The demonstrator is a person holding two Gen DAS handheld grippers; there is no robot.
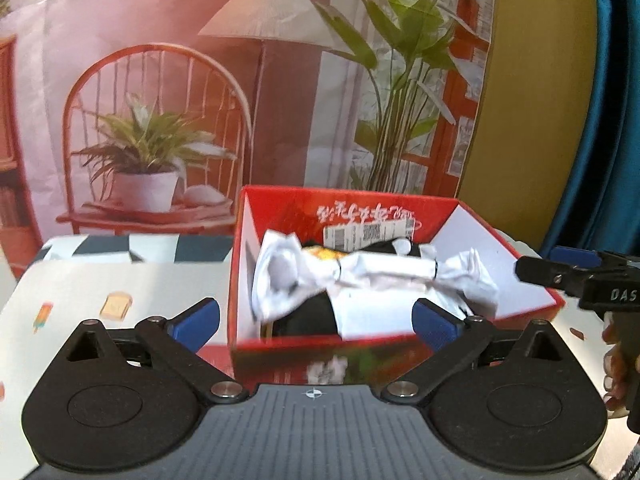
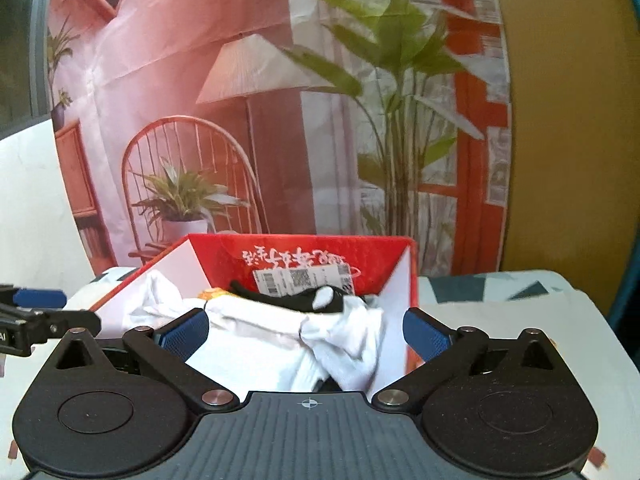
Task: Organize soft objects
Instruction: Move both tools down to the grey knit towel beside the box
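A red cardboard box (image 1: pixel 360 344) stands open on a table covered with a pale printed cloth (image 1: pixel 80 280), and the soft things lie inside it. A crumpled white garment (image 1: pixel 372 276) stretches across the box from side to side, bunched at both ends, with black fabric (image 1: pixel 316 312) beneath it and a patch of yellow-orange (image 1: pixel 328 255) showing near the far wall. A barcode label (image 1: pixel 368 236) is stuck on the red inner back wall below some white lettering. The left gripper (image 1: pixel 316 320) hovers at the near side of the box with its blue-padded fingers (image 1: pixel 196 322) spread wide; nothing is between them, and the pads touch neither the cloth nor the box. From the right wrist view, the right gripper (image 2: pixel 306 334) sits just in front of the same box (image 2: pixel 412 280), its blue-padded fingers (image 2: pixel 424 338) equally far apart and empty, with the white garment (image 2: pixel 280 344) lying loose behind and below them and a black piece with a white spot (image 2: pixel 320 299) resting on top. Each gripper appears in the other's camera: the right one's black finger enters at the right edge of the left view, with part of a person's hand (image 1: pixel 616 360) below it, and the left one enters at the left edge of the right view. Behind the table hangs a printed backdrop (image 1: pixel 200 80) showing a lamp, a chair and potted plants.
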